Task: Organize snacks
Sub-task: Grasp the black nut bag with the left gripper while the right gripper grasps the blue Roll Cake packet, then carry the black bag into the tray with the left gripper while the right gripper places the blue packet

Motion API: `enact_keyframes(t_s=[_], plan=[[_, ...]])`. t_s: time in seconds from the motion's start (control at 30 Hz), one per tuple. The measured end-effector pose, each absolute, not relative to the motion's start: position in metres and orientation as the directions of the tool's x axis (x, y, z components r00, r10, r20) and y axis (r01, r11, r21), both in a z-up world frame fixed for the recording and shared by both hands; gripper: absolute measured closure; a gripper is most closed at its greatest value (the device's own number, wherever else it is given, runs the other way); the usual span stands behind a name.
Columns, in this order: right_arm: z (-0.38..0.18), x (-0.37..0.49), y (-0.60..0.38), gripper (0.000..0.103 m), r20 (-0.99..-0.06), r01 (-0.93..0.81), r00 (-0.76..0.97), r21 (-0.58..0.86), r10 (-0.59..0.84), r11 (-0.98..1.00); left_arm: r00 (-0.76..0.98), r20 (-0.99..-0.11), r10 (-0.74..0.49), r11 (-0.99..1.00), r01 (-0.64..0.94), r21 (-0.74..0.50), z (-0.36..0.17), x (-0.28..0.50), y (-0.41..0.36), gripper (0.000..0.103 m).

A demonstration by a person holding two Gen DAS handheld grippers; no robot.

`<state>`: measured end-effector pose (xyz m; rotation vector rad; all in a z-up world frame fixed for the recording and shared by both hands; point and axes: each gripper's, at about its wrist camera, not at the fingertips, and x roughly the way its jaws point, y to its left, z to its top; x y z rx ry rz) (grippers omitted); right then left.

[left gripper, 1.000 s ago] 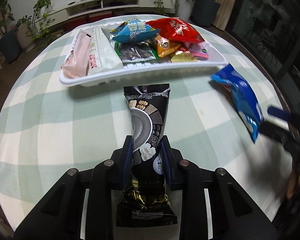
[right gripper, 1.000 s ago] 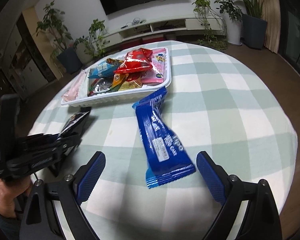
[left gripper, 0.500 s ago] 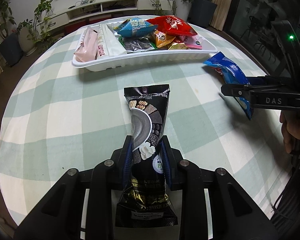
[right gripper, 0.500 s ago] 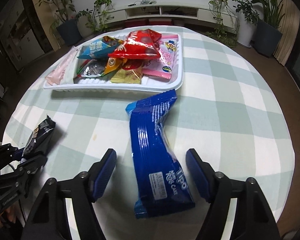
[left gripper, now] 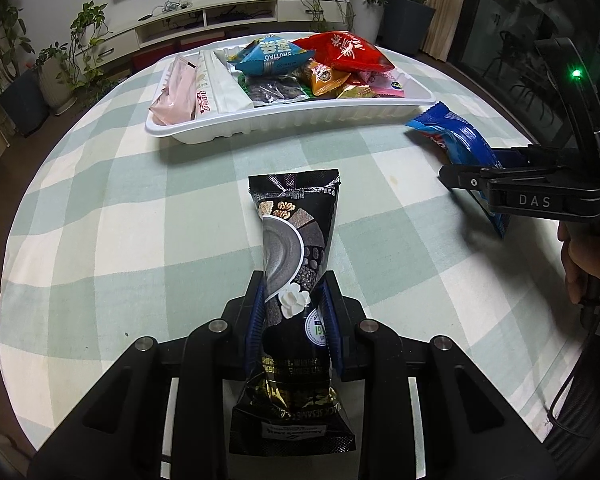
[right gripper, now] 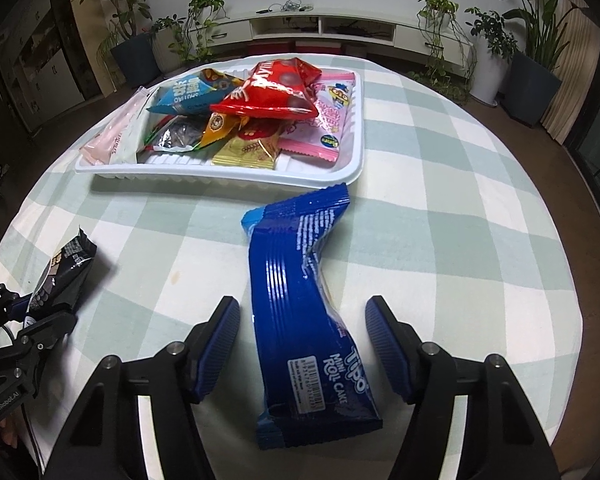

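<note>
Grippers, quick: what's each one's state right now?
Left gripper: shut on the black packet.
Right gripper: open, straddling the blue packet, not gripping it.

The right gripper (right gripper: 302, 342), fingers (right gripper: 219, 346) spread, straddles the blue roll-cake packet (right gripper: 300, 308) below the white tray (right gripper: 356, 148).

White TV console (right gripper: 320, 26), potted plants (right gripper: 534, 76), wood floor (right gripper: 588, 184).

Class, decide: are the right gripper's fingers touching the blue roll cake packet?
Apart. The right wrist view shows checked tablecloth between both fingers and the blue roll cake packet.
</note>
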<state>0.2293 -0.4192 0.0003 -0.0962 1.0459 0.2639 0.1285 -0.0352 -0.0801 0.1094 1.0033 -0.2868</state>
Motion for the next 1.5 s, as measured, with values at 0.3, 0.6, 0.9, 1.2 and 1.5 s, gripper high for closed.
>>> enact_keyframes(t_s=[0.3, 0.6, 0.9, 1.2, 1.5], plan=[[0.002, 0.223, -0.411, 0.058, -0.859, -0.284, 0.487, 0.016, 0.158, 0.959, 0.506, -0.843, -0.185, 0.957, 0.288, -0.038, -0.080, 0.128, -0.035, 0.078], [0.004, 0.213, -0.406, 0.075, -0.850, -0.300, 0.486, 0.054, 0.202, 0.952, 0.508, -0.838, -0.198, 0.956, 0.289, -0.051, -0.079, 0.126, -0.032, 0.079], [0.017, 0.196, -0.425, 0.075, -0.800, -0.237, 0.491, 0.260, 0.346, 0.936, 0.528, -0.814, -0.243, 0.957, 0.270, -0.111, -0.064, 0.124, -0.018, 0.080], [0.040, 0.193, -0.460, 0.075, -0.746, -0.152, 0.535, 0.378, 0.398, 0.913, 0.568, -0.765, -0.304, 0.951, 0.222, -0.213, -0.028, 0.137, 0.016, 0.080], [0.079, 0.214, -0.479, 0.075, -0.702, -0.149, 0.604, 0.365, 0.377, 0.919, 0.565, -0.747, -0.350, 0.936, 0.229, -0.266, -0.019, 0.160, 0.024, 0.083]])
